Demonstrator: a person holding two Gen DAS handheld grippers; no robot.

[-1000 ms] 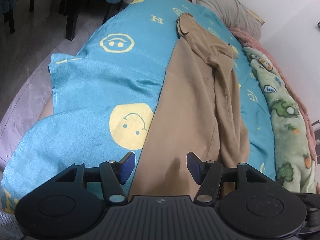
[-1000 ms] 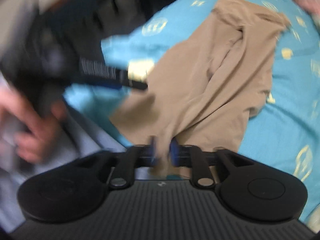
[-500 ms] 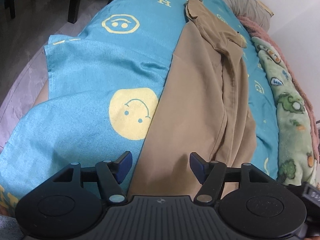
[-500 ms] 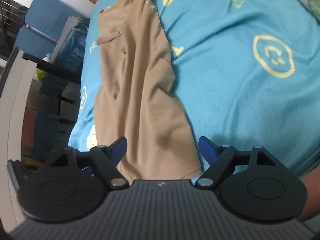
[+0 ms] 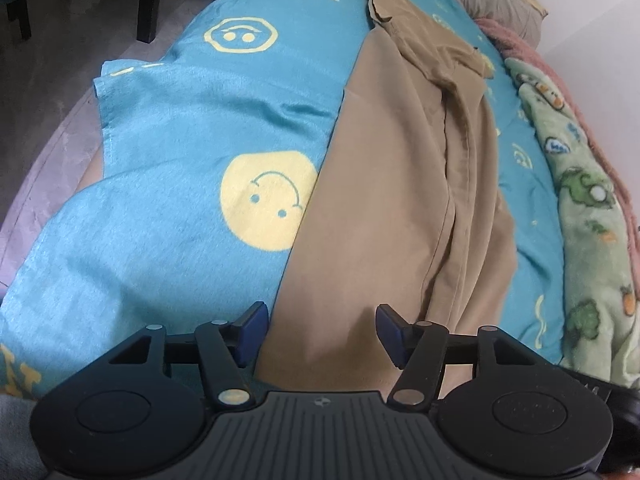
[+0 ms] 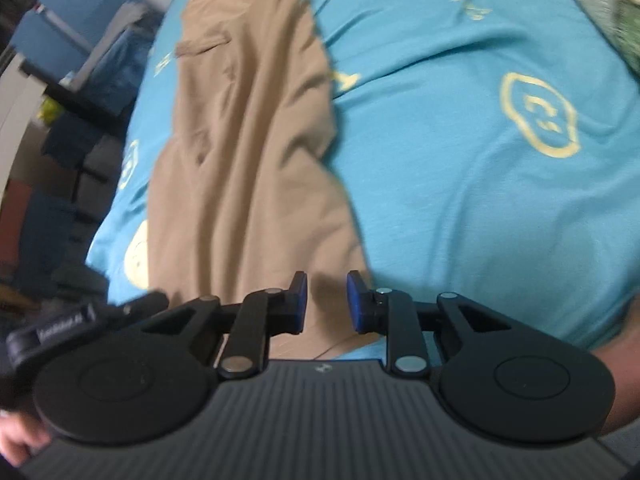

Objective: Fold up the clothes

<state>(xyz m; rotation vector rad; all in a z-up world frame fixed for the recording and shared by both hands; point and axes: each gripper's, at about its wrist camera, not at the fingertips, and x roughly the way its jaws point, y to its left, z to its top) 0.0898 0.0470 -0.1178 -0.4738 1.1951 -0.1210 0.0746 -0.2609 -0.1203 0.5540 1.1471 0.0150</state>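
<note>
tan garment [image 5: 392, 208] on blue bedspread [image 5: 168, 152]

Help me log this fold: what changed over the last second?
The right gripper swung round to the tan garment's near edge; its jaws are closing over the fabric, not yet pinching. The left gripper stayed open over its end, closing slightly. The garment stayed flat.

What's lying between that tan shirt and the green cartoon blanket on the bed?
Only a strip of the blue smiley-face bedspread separates the tan shirt from the green cartoon blanket; nothing else lies on it. The left wrist view shows this.
</note>
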